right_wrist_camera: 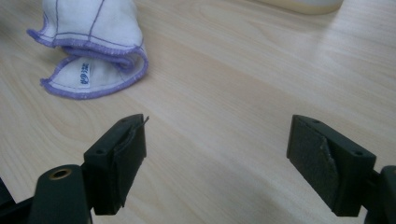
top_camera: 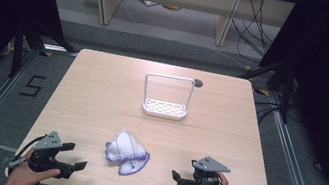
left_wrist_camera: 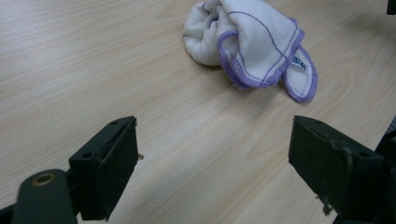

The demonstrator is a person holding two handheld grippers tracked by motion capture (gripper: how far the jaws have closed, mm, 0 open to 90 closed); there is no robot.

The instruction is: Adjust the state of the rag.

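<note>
The left gripper (top_camera: 74,155) and right gripper (top_camera: 177,178) rested at the near edge of the table (top_camera: 101,92), jaws spread wide on both and gripping nothing. A crumpled white cloth with purple hem (top_camera: 126,153) lay between them; its label print was too small to read. A white wire-handled rack (top_camera: 165,107) stood well beyond, its base cut off in the right gripper view.

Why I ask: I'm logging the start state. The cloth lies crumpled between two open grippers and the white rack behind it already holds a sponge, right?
Not quite. In the high view the rack is empty. The cloth does lie between the open left gripper and right gripper.
</note>
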